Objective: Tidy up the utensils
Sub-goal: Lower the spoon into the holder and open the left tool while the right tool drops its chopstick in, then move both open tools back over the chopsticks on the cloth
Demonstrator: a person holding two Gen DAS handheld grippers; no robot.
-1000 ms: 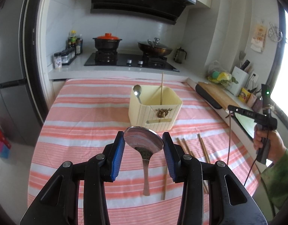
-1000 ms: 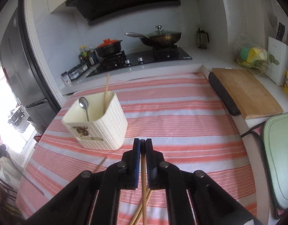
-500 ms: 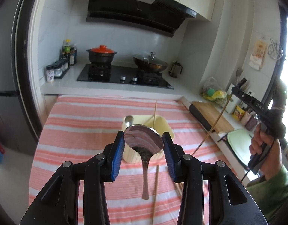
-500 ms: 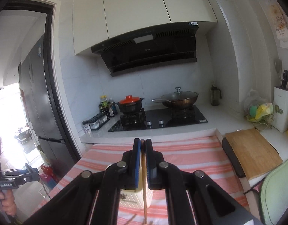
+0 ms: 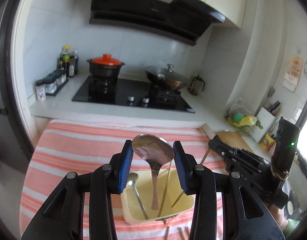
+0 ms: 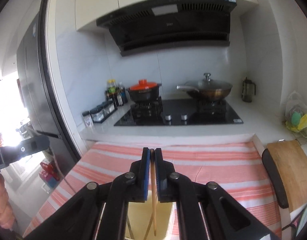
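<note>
My left gripper [image 5: 153, 153] is shut on the bowl of a steel spoon [image 5: 153, 152], whose handle hangs down into the cream utensil holder [image 5: 185, 212] just below. The holder has a smaller spoon [image 5: 133, 180] and a chopstick [image 5: 167, 188] in it. My right gripper [image 6: 152, 160] is shut on a wooden chopstick [image 6: 153, 200], its lower end inside the holder [image 6: 137, 218]. The right gripper also shows at the right of the left wrist view [image 5: 213, 146], its chopstick slanting into the holder.
The holder stands on a pink striped tablecloth [image 5: 73, 150]. Loose chopsticks [image 5: 181, 234] lie in front of it. Behind are a hob [image 6: 179, 116] with a red-lidded pot and a wok. A wooden cutting board [image 6: 289, 170] lies at the right.
Both grippers have moved in over the holder. The spoon's handle and the right gripper's chopstick now reach down into it.
</note>
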